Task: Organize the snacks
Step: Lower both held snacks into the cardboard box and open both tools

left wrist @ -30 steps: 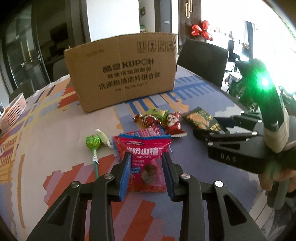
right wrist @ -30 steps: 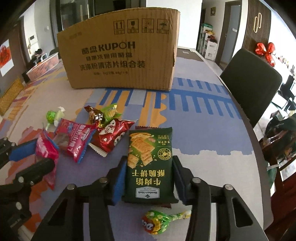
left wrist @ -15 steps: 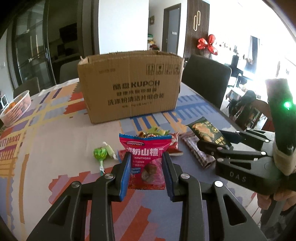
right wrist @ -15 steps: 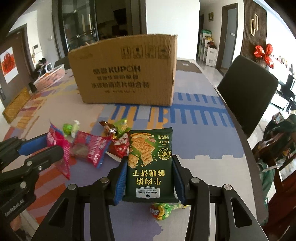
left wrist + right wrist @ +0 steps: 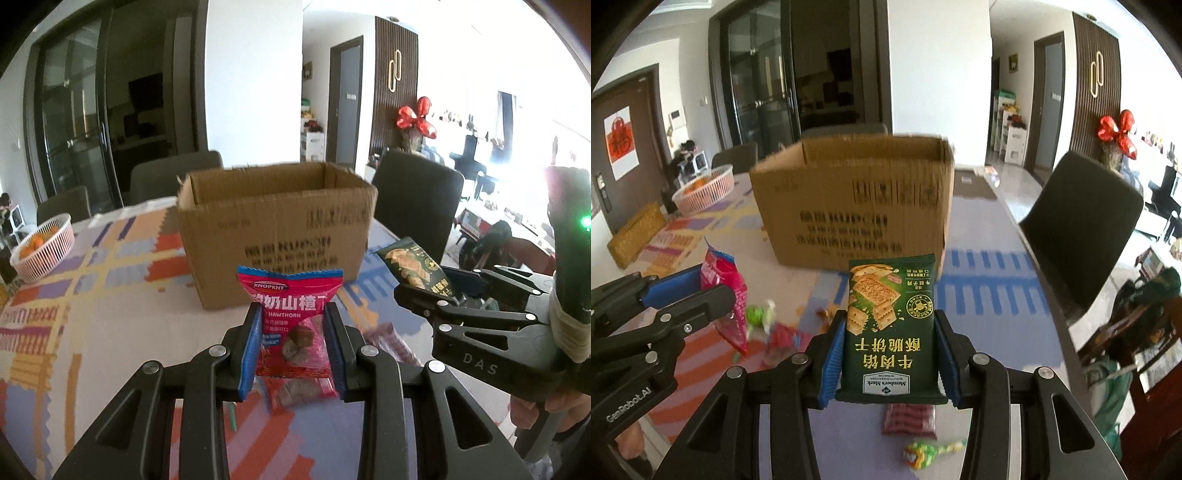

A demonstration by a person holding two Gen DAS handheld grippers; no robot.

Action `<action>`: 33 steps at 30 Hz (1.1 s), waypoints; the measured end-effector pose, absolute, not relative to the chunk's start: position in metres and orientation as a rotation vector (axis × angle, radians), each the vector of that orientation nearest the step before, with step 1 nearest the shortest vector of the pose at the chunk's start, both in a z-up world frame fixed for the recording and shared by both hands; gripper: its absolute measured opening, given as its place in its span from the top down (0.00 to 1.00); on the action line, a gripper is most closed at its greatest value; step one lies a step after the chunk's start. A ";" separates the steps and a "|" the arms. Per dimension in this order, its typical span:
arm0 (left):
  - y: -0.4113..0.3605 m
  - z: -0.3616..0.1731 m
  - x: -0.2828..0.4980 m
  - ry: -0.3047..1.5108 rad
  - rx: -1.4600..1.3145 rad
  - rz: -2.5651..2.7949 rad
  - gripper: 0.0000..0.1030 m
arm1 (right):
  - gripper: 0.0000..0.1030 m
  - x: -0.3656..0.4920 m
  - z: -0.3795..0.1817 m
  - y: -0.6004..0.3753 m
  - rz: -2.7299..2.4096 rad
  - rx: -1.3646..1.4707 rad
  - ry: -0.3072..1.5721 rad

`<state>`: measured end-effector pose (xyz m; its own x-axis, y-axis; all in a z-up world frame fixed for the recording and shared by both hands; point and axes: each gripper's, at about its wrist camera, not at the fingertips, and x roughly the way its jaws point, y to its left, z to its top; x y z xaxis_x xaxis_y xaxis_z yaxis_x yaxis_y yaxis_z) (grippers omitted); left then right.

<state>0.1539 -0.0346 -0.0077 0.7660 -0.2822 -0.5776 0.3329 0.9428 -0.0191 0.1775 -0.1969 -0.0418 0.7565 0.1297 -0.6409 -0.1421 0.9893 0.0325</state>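
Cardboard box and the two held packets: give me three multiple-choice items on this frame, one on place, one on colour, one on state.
1. Where is the cardboard box relative to both grippers?
A. Ahead of them on the table
B. On the floor
C. On a chair

2. What colour is the biscuit packet in the right gripper?
A. Yellow
B. Dark green
C. White

3. What state is the hawthorn packet in?
A. Lying flat on the table
B. Inside the box
C. Clamped between the fingers of the left gripper, lifted off the table

Answers: 1 A, the box stands on the patterned tablecloth beyond both packets. 2 B, its printed face is dark green. 3 C, both blue pads press its sides, and the table shows below it.
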 end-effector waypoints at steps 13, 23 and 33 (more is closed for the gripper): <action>-0.025 0.055 0.200 0.501 0.130 -0.294 0.68 | 0.56 0.218 0.023 -0.186 0.165 -0.032 0.555; -0.025 0.075 0.251 0.518 0.172 -0.271 0.68 | 0.56 0.274 0.055 -0.174 0.178 -0.091 0.570; -0.024 0.065 0.313 0.629 0.157 -0.270 0.68 | 0.56 0.331 0.049 -0.171 0.185 -0.112 0.648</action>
<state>0.3129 -0.0240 0.0651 0.7755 -0.2007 -0.5986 0.2955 0.9533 0.0631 0.3314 -0.1708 0.0485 0.7819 0.1358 -0.6084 -0.2057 0.9775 -0.0461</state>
